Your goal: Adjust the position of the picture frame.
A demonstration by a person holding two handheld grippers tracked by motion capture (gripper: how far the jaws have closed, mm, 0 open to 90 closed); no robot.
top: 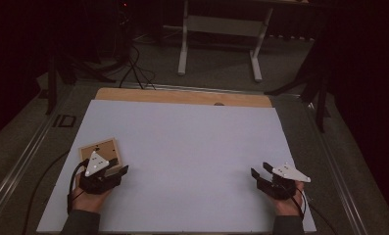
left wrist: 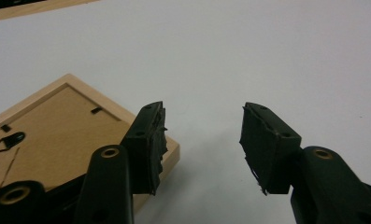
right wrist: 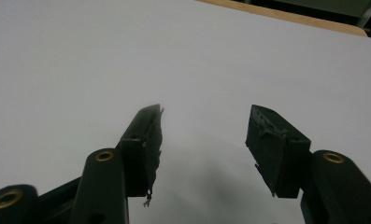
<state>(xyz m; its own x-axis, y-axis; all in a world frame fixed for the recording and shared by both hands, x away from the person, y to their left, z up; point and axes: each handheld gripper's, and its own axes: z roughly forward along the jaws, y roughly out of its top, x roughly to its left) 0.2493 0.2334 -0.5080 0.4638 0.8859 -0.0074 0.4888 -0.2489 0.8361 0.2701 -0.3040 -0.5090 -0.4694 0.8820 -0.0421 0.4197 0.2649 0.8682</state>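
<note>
Left tool (left wrist: pixel 203 144) gapes beside frame (left wrist: pixel 57 130) corner, white mat (top: pixel 192 147) bare beyond

I count one wooden picture frame (top: pixel 100 152) lying back-up, under my left claw (left wrist: pixel 202 144); two claws in all, my right claw (right wrist: pixel 204 149) over bare surface (top: pixel 192 147); seemingly one hanger (left wrist: pixel 8 141).
</note>
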